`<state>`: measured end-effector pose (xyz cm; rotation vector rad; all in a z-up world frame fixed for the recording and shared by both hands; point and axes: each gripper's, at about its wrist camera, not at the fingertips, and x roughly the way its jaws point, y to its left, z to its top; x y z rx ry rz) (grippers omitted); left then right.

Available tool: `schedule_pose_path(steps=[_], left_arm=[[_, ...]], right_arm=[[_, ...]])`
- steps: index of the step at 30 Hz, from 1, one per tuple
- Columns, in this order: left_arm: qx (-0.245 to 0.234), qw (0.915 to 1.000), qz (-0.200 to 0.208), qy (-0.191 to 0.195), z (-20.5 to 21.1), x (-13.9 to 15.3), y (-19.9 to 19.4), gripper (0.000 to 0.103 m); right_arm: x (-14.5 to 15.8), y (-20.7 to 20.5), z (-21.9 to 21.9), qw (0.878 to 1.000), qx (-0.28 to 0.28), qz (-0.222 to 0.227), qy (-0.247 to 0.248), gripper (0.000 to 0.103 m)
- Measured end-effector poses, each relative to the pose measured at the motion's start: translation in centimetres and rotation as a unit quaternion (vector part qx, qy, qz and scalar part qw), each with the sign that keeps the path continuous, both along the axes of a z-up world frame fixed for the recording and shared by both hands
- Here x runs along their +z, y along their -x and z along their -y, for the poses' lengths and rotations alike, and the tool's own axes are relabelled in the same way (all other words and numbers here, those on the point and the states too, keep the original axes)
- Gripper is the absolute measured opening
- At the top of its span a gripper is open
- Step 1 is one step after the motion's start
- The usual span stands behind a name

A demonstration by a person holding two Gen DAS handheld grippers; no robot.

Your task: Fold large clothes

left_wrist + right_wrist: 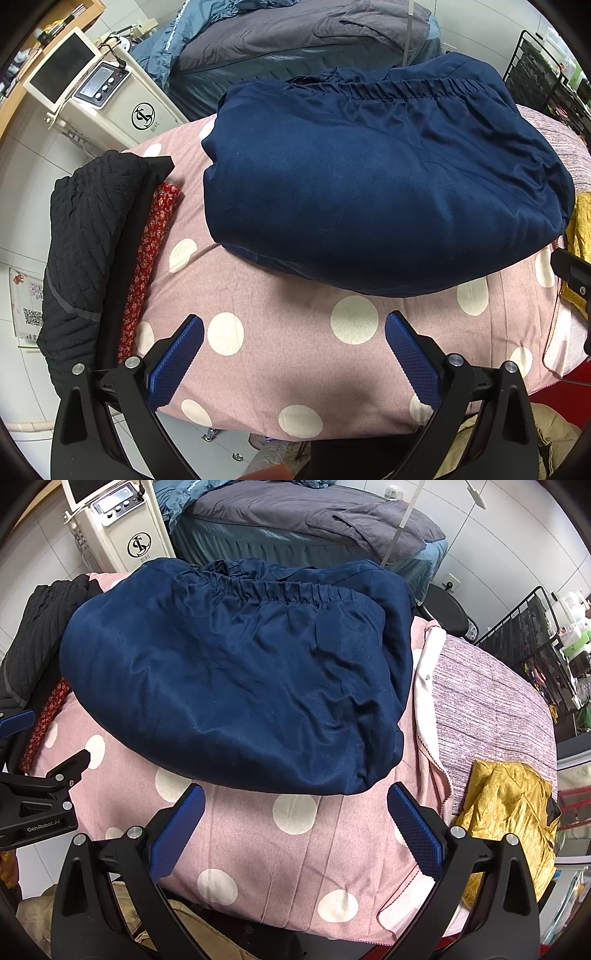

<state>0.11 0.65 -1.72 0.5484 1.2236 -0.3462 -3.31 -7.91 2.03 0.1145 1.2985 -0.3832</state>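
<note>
- The folded navy garment (384,184) with its elastic waistband is lying on the pink polka-dot sheet (258,354)
- The left gripper (294,354) is hovering near the garment's close edge, fingers spread wide, gripping nothing
- The right gripper (295,827) is hovering alongside, equally spread and empty
- A mustard cloth (506,812) is sitting right of the garment

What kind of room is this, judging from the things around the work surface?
Probably a beauty or massage salon: a treatment bed with grey covers, a wheeled machine with dials and a screen, and a trolley of bottles.
</note>
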Motion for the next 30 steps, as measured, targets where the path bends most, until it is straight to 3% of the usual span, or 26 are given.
schedule_pose_path(steps=[15, 21, 26, 28, 29, 30], left_arm=[[-0.007, 0.9999, -0.015, -0.001, 0.5, -0.4, -1.1, 0.097], [0.0, 0.9992, -0.029, 0.029, 0.0, -0.1, -2.6, 0.097], [0.062, 0.994, -0.001, 0.09, -2.9, 2.6, -7.4, 0.097], [0.09, 0.9915, 0.012, 0.093, -3.8, 2.9, -10.8, 0.097], [0.095, 0.9909, 0.005, 0.095, -3.9, 2.8, -12.0, 0.097], [0.092, 0.9878, -0.022, 0.124, -3.8, 2.5, -14.1, 0.097]], right_arm=[[-0.2, -1.3, 0.4, 1.0, 0.006, -0.006, -0.01, 0.097], [0.1, -2.1, 1.0, 1.0, 0.013, -0.003, -0.027, 0.097], [0.9, -4.4, 4.0, 0.999, 0.025, 0.022, -0.035, 0.097], [1.1, -6.1, 6.0, 0.998, 0.02, 0.035, -0.038, 0.097], [1.3, -7.2, 7.2, 0.998, 0.013, 0.045, -0.044, 0.097], [1.4, -8.7, 8.8, 0.997, 0.003, 0.06, -0.052, 0.097]])
